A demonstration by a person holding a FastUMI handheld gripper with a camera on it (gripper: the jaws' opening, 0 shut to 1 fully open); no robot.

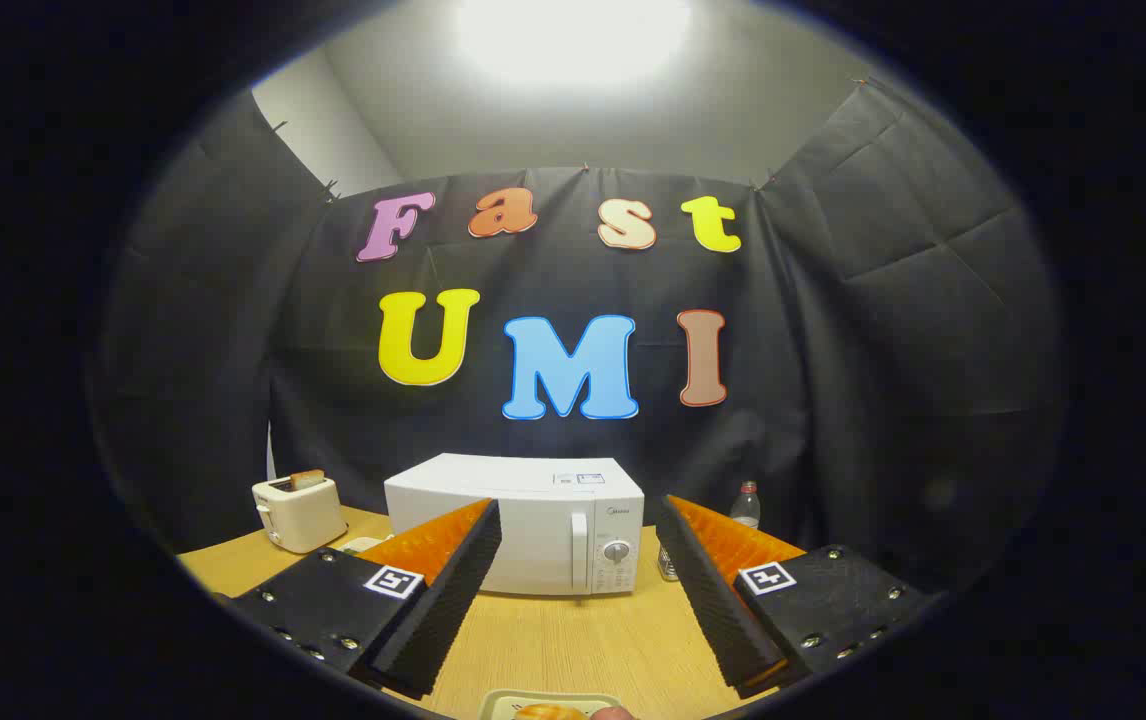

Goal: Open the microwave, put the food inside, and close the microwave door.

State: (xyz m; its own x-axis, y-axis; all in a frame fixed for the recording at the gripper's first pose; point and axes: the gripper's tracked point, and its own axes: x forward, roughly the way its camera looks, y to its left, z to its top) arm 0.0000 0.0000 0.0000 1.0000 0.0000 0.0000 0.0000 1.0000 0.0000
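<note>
Tabletop (553, 640) of pale wood runs bare from the fingers to the white microwave (518, 525) at centre frame, door shut, handle and dial on its right side. The gripper (578, 600) hovers with jaws spread wide, holding and touching nothing; the microwave sits beyond them, framed in the gap. A toaster (298, 512) stands at lower left, a bottle (747, 505) right of the microwave. At the bottom edge, a plate (548, 705) of food is cut off, hard to identify.
</note>
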